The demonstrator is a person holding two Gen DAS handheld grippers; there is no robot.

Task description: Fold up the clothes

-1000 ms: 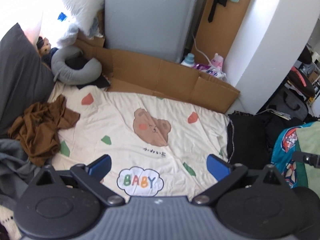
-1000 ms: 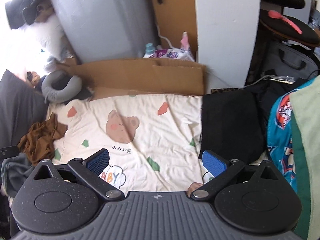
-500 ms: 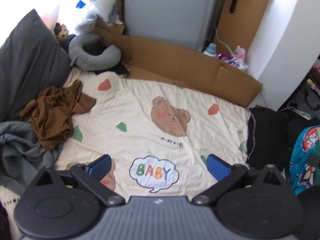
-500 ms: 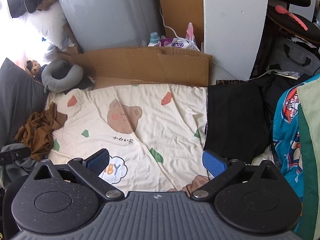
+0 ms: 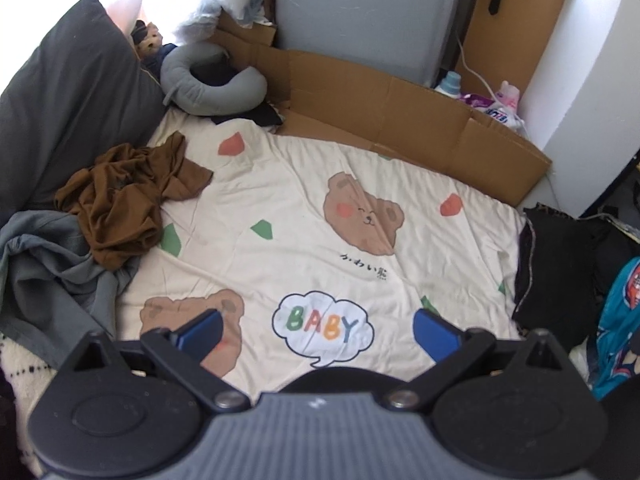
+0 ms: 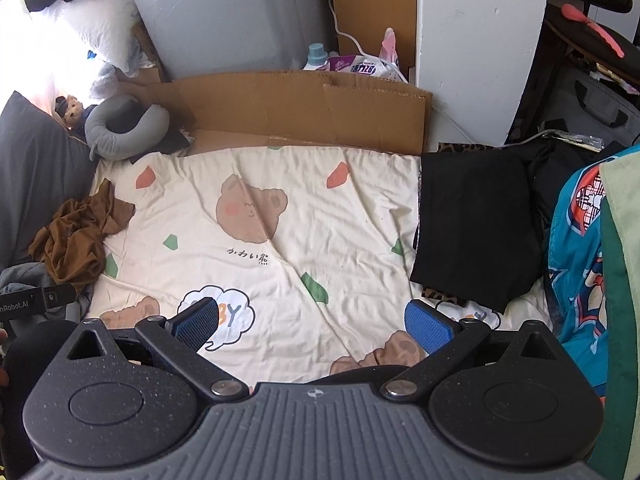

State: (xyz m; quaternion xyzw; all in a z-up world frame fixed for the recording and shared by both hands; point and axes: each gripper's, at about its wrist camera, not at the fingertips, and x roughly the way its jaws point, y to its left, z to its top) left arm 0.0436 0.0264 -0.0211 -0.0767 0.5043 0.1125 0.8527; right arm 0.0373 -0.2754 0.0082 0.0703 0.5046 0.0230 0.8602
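The left gripper point(image 5: 316, 328) and the right gripper point(image 6: 314, 320) both hang over the bed sheet point(image 5: 288, 208) with their fingers spread wide and nothing between them. Ahead and to the left of the left gripper, a brown garment point(image 5: 120, 200) lies crumpled on a grey garment point(image 5: 44, 264), both unfolded. Ahead and to the right of the right gripper, a black garment point(image 6: 472, 224) lies flat and squared, seemingly 1 piece done; at least 2 remain.

grey garment point(image 5: 48, 264): partly covered by the brown garment point(image 5: 120, 204)
leopard-print cloth point(image 6: 444, 295): mostly hidden under the black garment point(image 6: 476, 224)
green fabric point(image 6: 624, 280): cut off at the right edge
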